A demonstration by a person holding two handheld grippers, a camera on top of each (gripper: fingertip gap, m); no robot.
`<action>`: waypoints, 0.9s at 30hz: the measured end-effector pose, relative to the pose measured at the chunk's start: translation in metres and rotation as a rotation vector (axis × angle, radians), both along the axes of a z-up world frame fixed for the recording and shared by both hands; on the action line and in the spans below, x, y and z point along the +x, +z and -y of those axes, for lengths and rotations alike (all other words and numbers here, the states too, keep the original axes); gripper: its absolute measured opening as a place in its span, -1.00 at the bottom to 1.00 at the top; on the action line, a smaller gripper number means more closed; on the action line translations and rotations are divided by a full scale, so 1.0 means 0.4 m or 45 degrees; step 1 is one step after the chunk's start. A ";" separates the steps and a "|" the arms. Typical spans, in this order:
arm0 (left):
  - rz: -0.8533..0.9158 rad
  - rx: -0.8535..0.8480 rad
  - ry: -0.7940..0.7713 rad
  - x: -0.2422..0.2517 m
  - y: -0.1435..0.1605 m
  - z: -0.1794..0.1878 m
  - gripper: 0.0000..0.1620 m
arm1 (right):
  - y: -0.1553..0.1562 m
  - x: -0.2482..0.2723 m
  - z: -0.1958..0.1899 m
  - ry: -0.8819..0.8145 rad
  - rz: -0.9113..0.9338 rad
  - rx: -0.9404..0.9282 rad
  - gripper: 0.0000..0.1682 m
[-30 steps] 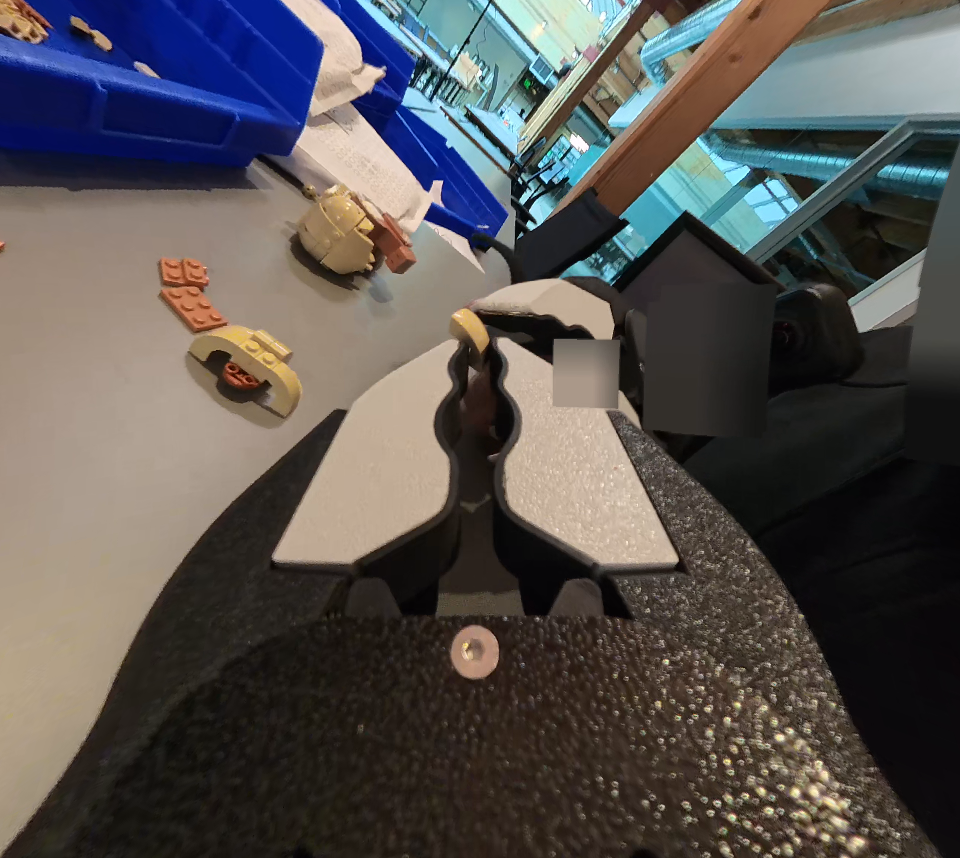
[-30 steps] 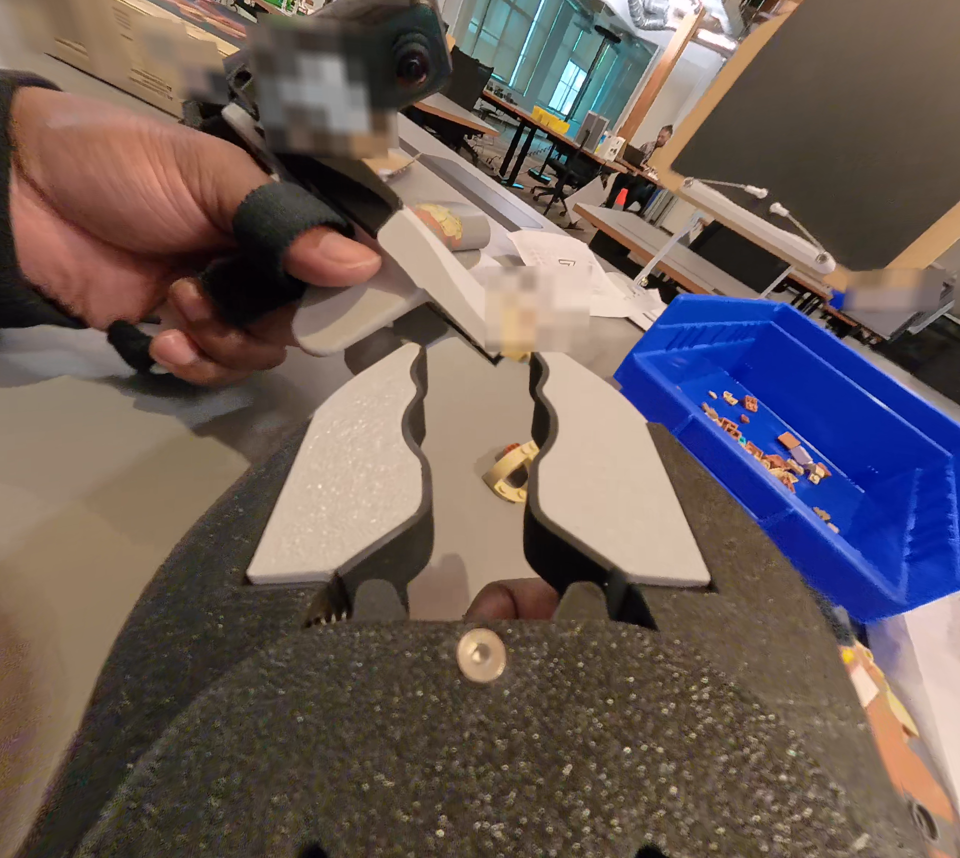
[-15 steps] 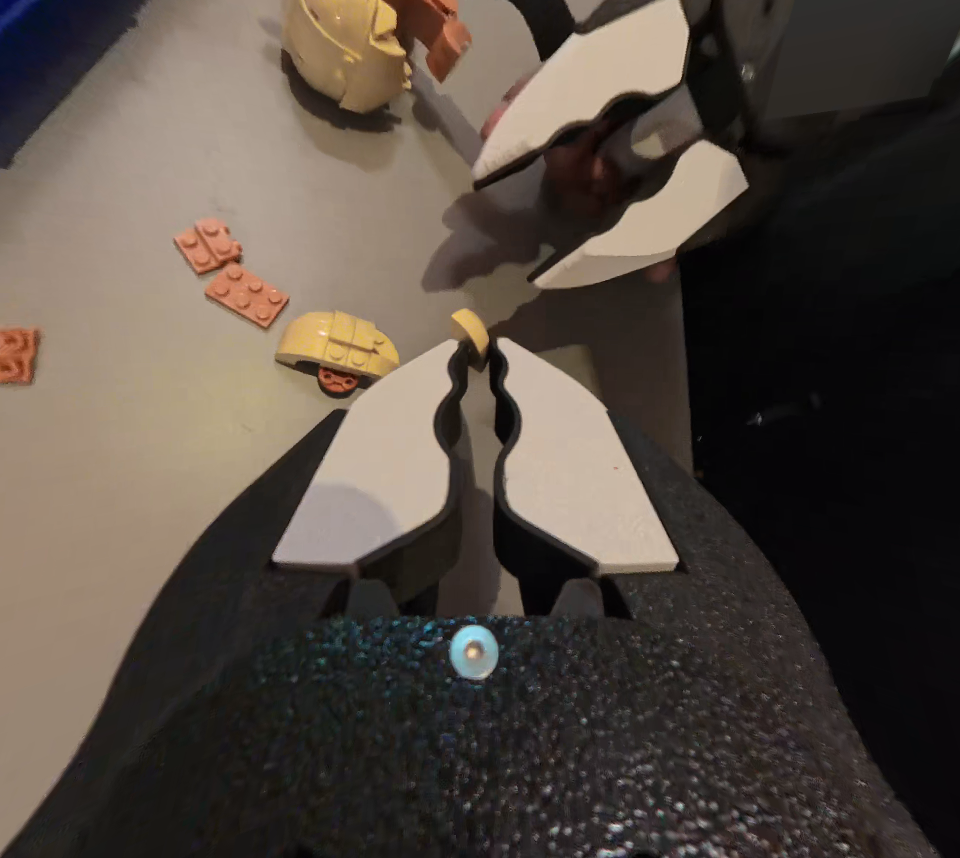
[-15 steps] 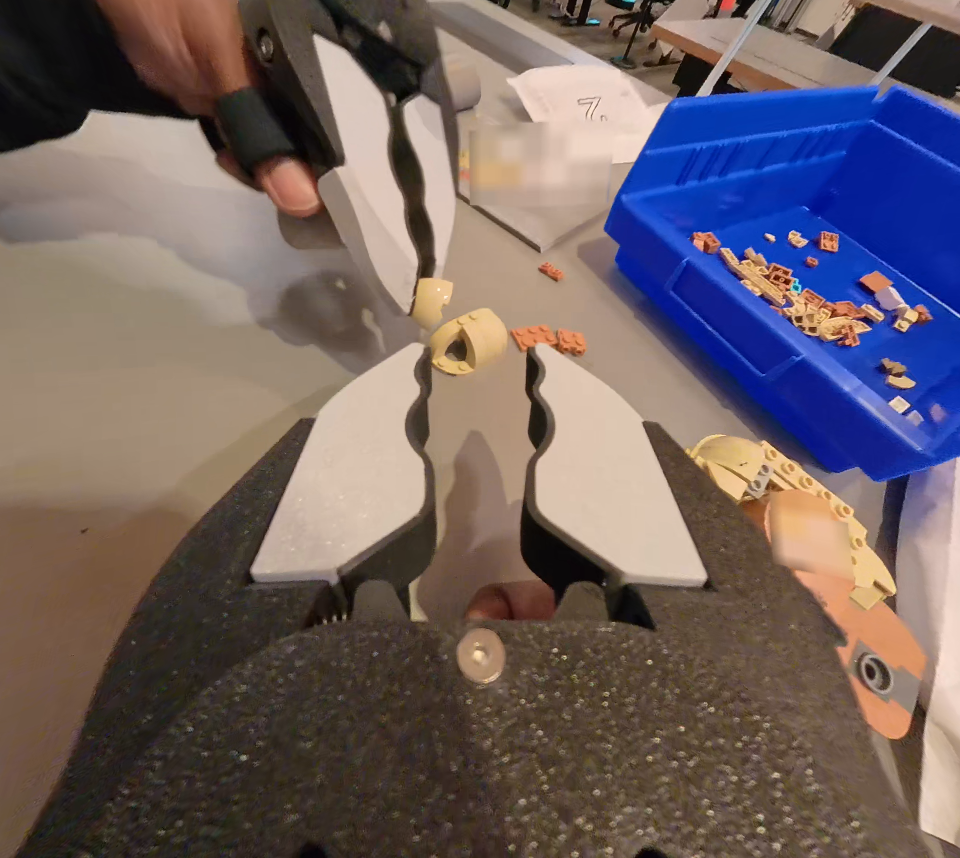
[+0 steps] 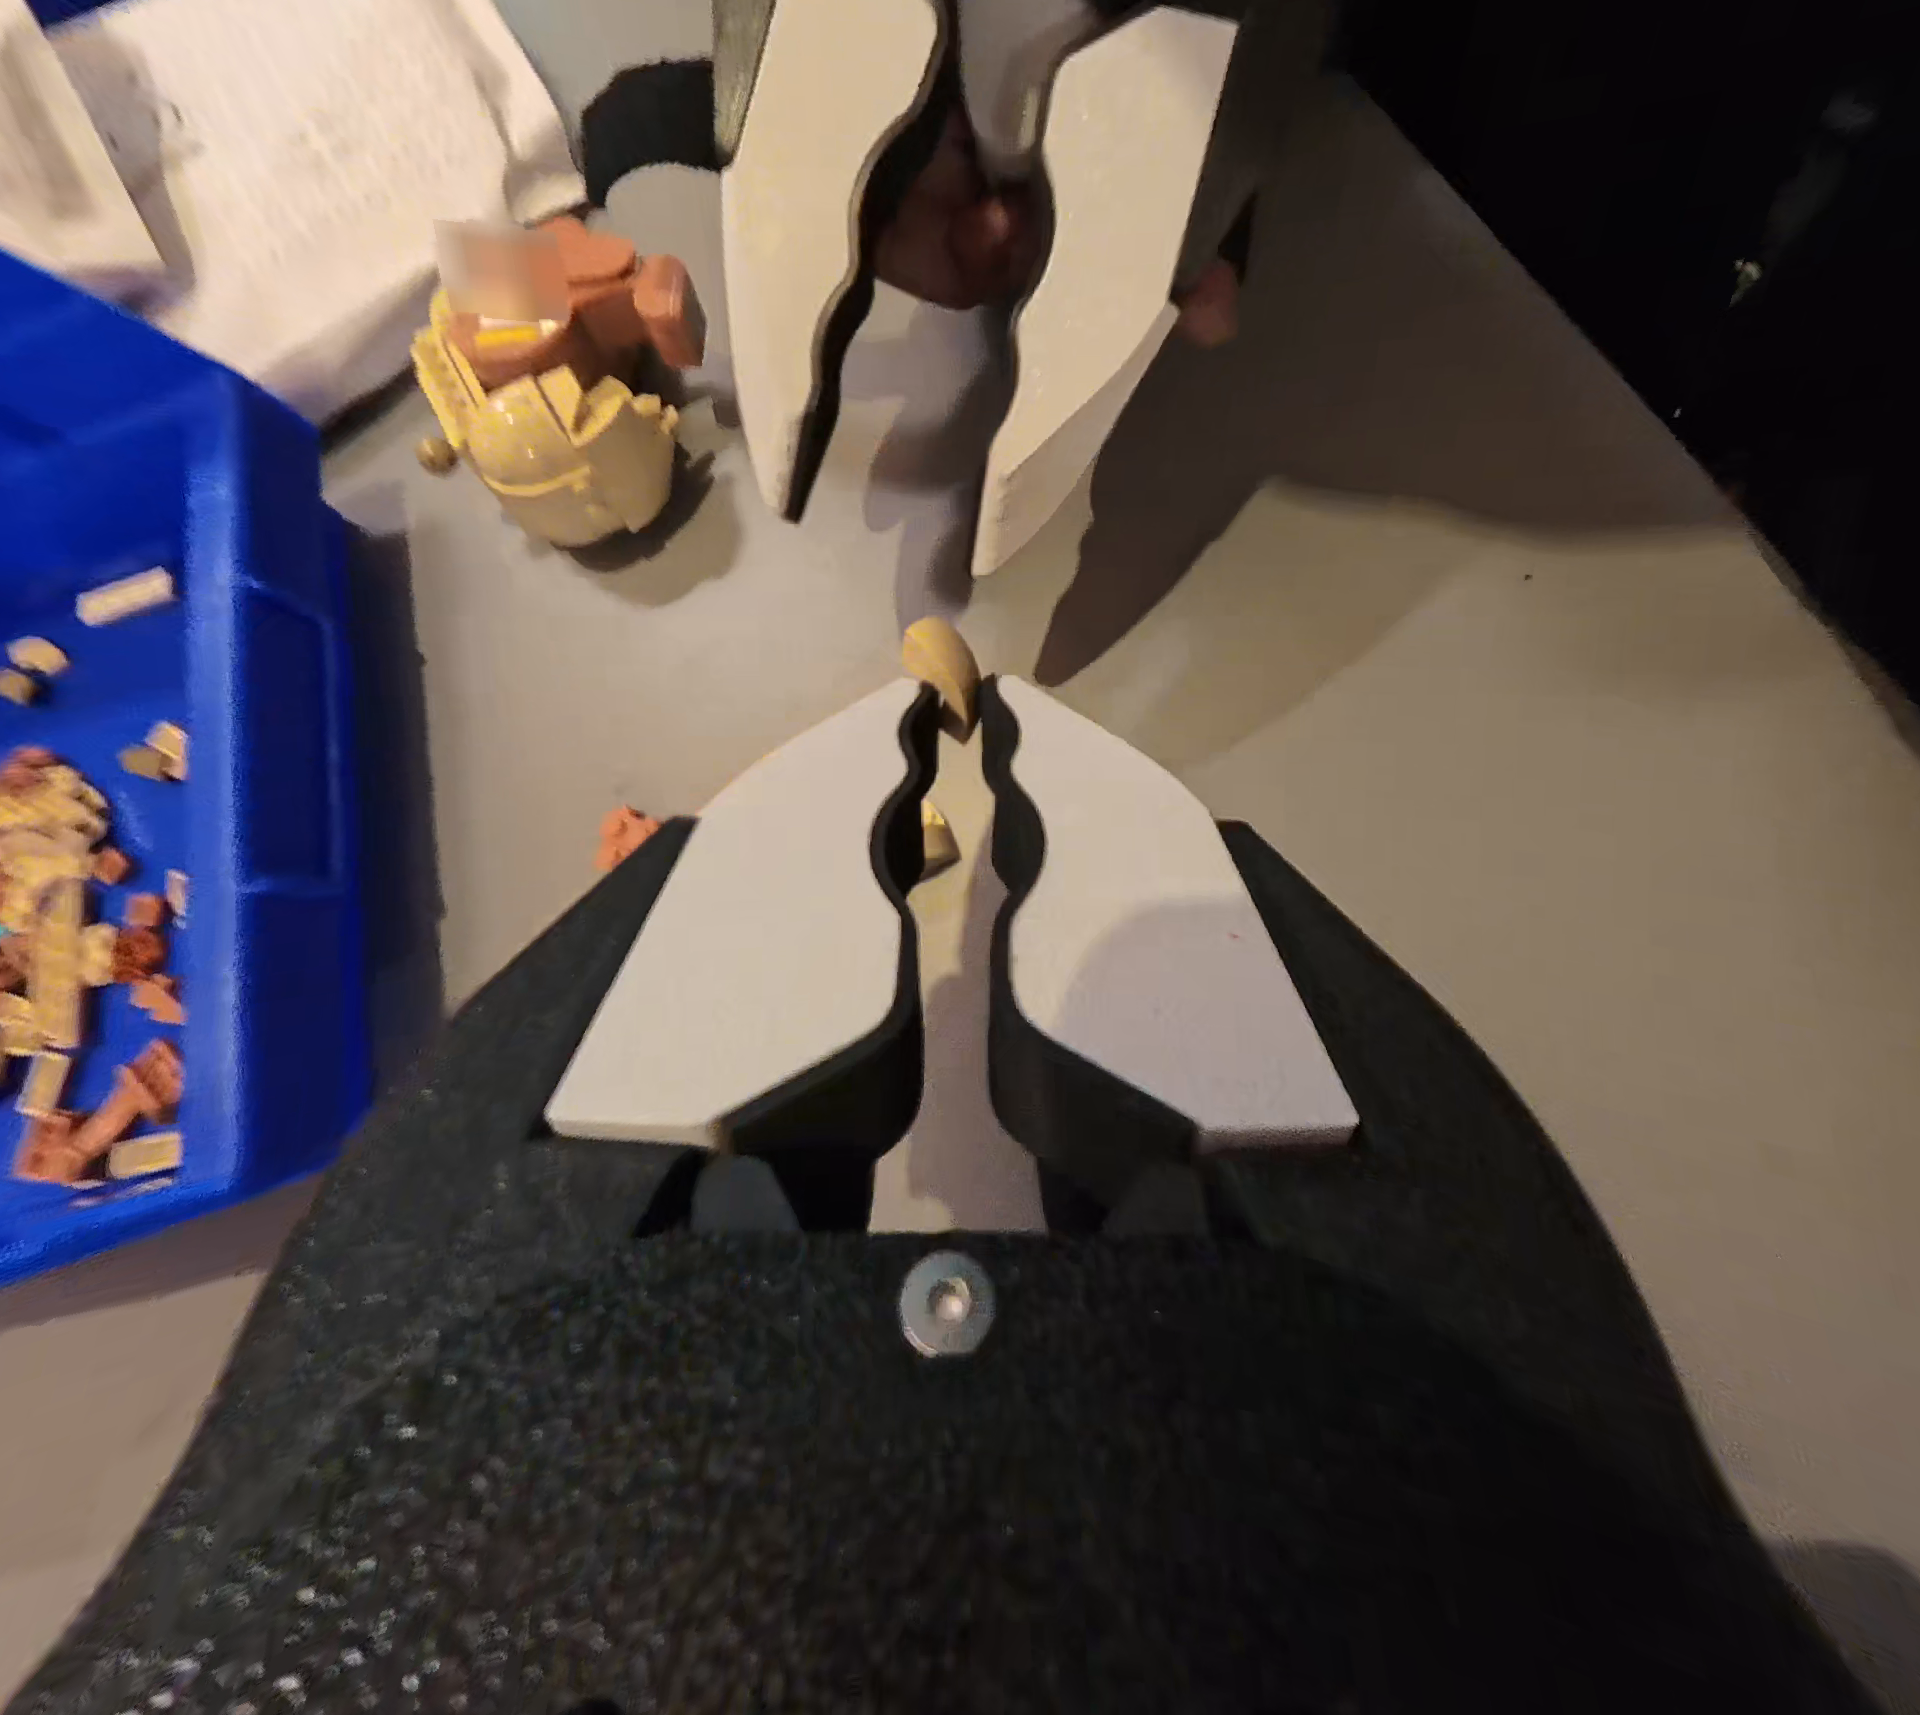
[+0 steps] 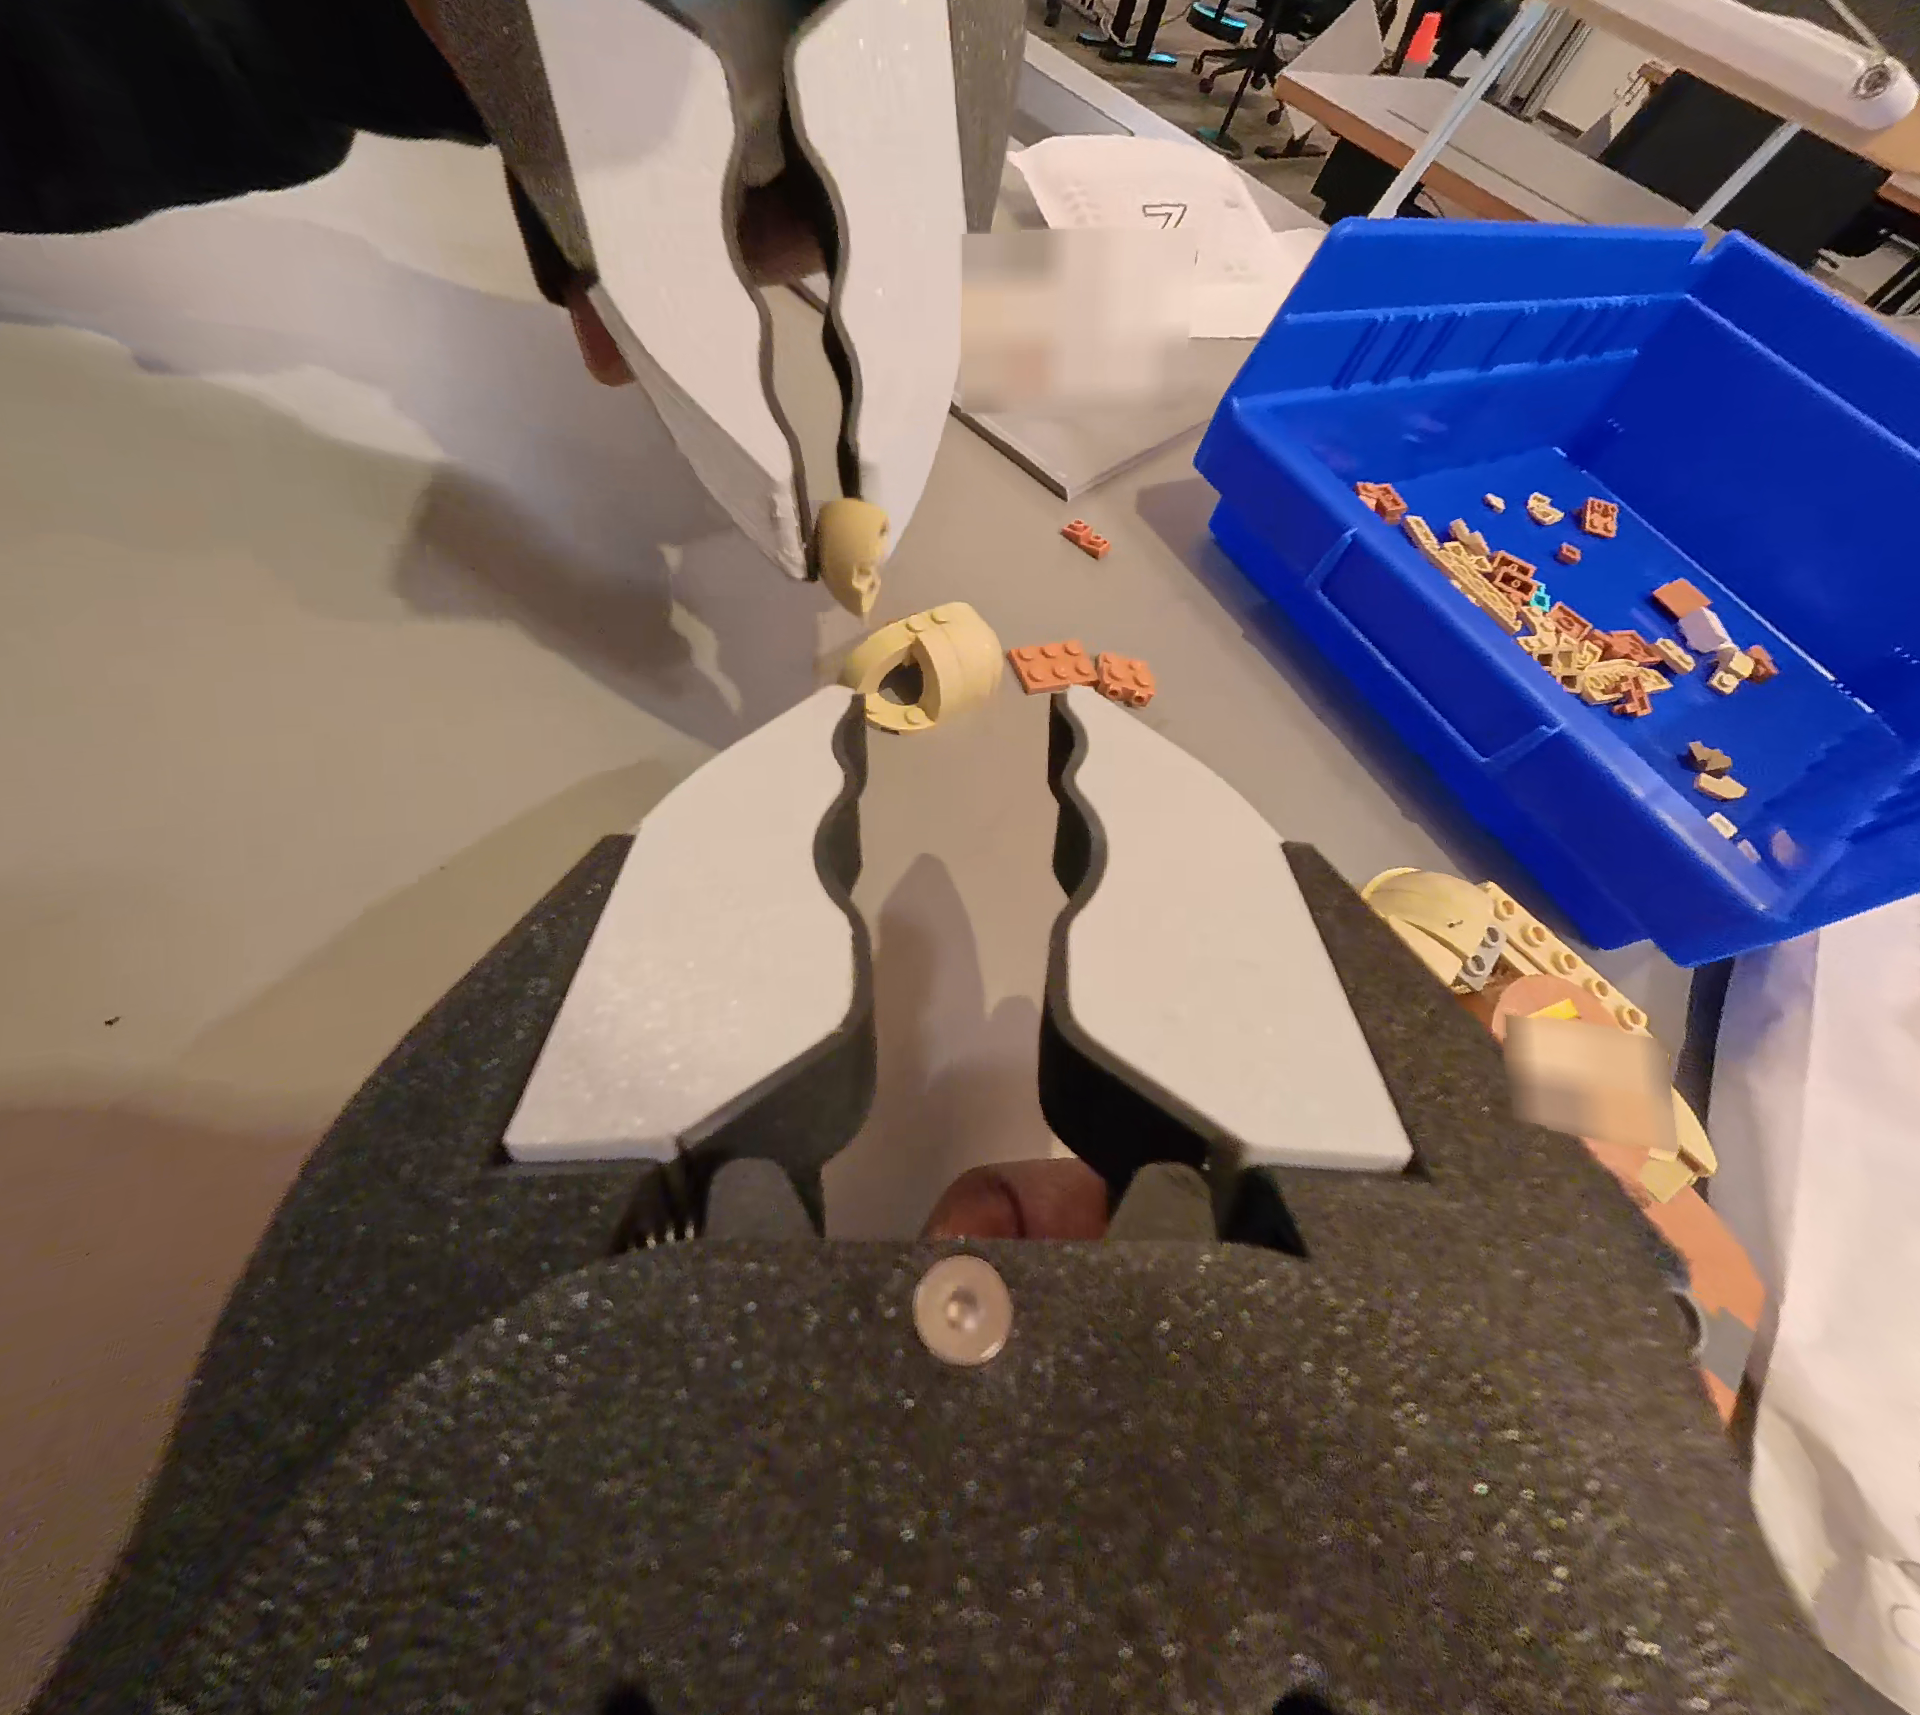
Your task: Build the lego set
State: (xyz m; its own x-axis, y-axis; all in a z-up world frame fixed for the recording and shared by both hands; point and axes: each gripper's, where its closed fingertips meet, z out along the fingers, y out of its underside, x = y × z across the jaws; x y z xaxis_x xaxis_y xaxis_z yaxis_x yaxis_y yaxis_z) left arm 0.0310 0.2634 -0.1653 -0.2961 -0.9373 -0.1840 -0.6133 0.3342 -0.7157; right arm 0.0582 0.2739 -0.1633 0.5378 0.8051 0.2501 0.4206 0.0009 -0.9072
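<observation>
Left gripper (image 5: 954, 697) is pinching a small tan piece (image 5: 941, 674) right at its tips; right gripper (image 6: 951, 704) sits spread wide, empty; tan arch piece (image 6: 923, 666) lies on the bench just beyond it; blue bin (image 6: 1538, 792) off right.

Both claws have pale grey fingers (image 6: 717, 969) in speckled black bodies. The left claw (image 5: 948, 697) pinches a tan piece (image 5: 940, 659) over a grey counter (image 6: 312, 730). A bright blue bin (image 6: 1558, 730) holds tan and reddish-brown bricks (image 6: 1538, 616)

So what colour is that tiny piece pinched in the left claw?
Tan. The piece shows best in the right wrist view, at the left claw tips.
</observation>
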 end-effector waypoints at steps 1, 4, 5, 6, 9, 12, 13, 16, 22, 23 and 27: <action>0.025 0.033 -0.022 0.003 0.007 0.003 -0.91 | -0.001 -0.001 0.001 0.002 0.005 0.005 -0.61; 0.061 0.067 -0.035 0.005 0.022 0.002 -0.91 | -0.001 -0.001 0.001 0.002 0.007 0.008 -0.61; 0.045 0.064 -0.026 0.002 0.020 -0.001 -0.91 | 0.000 0.000 0.001 0.001 0.005 0.007 -0.61; 0.011 0.058 -0.003 -0.003 0.013 -0.009 -0.91 | 0.000 0.001 0.000 -0.001 0.006 0.009 -0.62; -0.198 -0.059 0.099 -0.026 -0.025 -0.029 -0.91 | -0.003 0.005 -0.003 -0.008 0.024 0.021 -0.62; -0.422 -0.243 0.170 -0.043 -0.050 -0.033 -0.91 | -0.011 0.005 -0.005 -0.004 0.076 0.053 -0.64; -0.475 -0.313 0.187 -0.042 -0.051 -0.033 -0.90 | -0.015 0.002 -0.005 0.002 0.100 0.067 -0.64; -0.628 -0.484 0.215 -0.036 -0.048 -0.031 -0.90 | -0.030 -0.011 -0.002 0.031 0.181 0.105 -0.64; -0.953 -0.466 0.152 -0.045 -0.071 -0.041 -0.90 | -0.073 -0.033 -0.020 0.056 0.382 0.128 -0.62; -0.985 -0.472 0.143 -0.044 -0.074 -0.040 -0.90 | -0.080 -0.034 -0.024 0.055 0.409 0.132 -0.62; -1.073 -0.467 0.153 -0.041 -0.091 -0.046 -0.90 | -0.088 -0.038 -0.034 0.041 0.455 0.162 -0.64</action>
State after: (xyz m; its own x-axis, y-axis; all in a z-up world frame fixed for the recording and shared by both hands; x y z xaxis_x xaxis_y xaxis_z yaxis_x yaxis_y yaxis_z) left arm 0.0147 0.2819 -0.2017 -0.0946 -0.9274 0.3618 -0.9949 0.0757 -0.0661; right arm 0.0428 0.2875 -0.1984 0.3730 0.7707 0.5165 0.7085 0.1228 -0.6949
